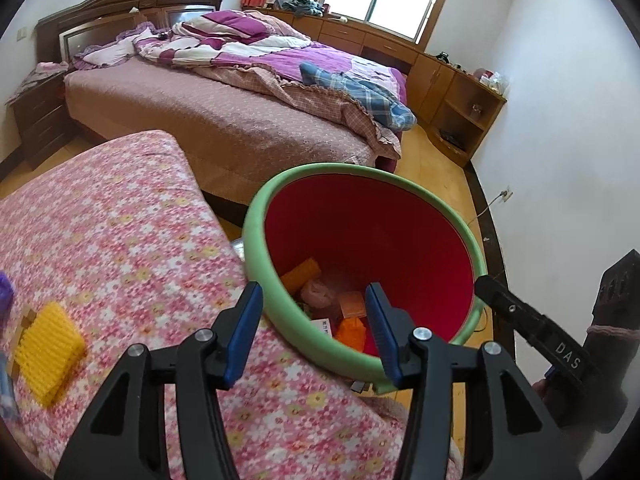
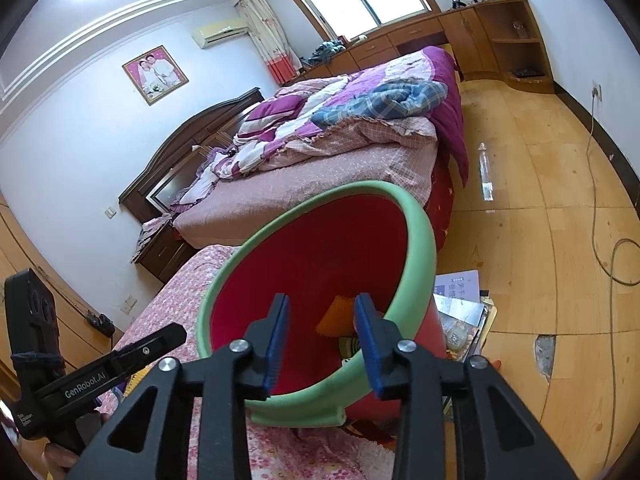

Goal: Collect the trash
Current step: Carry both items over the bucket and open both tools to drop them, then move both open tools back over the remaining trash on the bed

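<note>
A red bin with a green rim (image 1: 260,216) stands beside the floral-covered table (image 1: 120,248); it also shows in the right wrist view (image 2: 420,216). Inside lie orange pieces (image 1: 352,330), a pink wad (image 1: 320,290) and small boxes. My left gripper (image 1: 314,324) is open and empty, its fingers straddling the bin's near rim. My right gripper (image 2: 322,338) is open and empty over the bin's mouth, above an orange piece (image 2: 334,316). A yellow ridged block (image 1: 48,352) lies on the table at the left.
A large bed (image 1: 224,92) with a purple quilt stands behind. Wooden cabinets (image 1: 452,92) line the far wall. Books and papers (image 2: 460,304) lie on the wood floor beside the bin. A cable (image 2: 600,220) runs along the floor at right.
</note>
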The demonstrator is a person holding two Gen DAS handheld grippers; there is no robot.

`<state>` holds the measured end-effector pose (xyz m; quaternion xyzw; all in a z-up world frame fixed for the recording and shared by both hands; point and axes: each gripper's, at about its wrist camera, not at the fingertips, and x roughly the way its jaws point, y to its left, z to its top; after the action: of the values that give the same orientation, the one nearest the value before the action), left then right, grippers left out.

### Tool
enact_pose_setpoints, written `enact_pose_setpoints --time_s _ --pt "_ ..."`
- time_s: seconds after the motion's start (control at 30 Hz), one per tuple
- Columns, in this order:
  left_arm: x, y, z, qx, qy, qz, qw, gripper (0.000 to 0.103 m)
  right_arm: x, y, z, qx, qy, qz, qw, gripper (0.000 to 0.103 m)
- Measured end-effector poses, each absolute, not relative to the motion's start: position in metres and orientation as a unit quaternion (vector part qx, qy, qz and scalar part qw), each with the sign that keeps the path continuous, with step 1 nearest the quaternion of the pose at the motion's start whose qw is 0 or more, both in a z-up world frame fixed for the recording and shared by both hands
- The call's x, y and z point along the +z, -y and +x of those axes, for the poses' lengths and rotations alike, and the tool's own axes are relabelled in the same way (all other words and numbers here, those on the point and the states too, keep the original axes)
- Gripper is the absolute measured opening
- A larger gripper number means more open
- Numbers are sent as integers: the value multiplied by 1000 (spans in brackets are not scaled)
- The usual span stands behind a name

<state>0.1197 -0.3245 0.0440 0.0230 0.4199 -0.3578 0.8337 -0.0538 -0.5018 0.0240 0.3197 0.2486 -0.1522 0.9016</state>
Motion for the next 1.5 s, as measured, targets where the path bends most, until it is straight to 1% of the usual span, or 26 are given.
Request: enact_pose_setpoints --time_s 0.07,0.63,0.97,1.17,1.5 --pt "45 316 118 -351 -420 20 837 53 28 498 -54 -150 -245 317 904 42" --pt "59 220 112 -261 -419 -8 870 53 53 441 -47 -97 -254 289 918 56" --pt "58 150 120 -184 -434 -36 881 53 55 401 -34 -59 -283 274 917 58" --pt "45 118 125 -149 -448 -44 880 53 54 383 -30 -53 -290 267 917 61" --pt "12 81 142 -77 -465 -53 880 53 43 362 -17 -34 -317 262 911 61"
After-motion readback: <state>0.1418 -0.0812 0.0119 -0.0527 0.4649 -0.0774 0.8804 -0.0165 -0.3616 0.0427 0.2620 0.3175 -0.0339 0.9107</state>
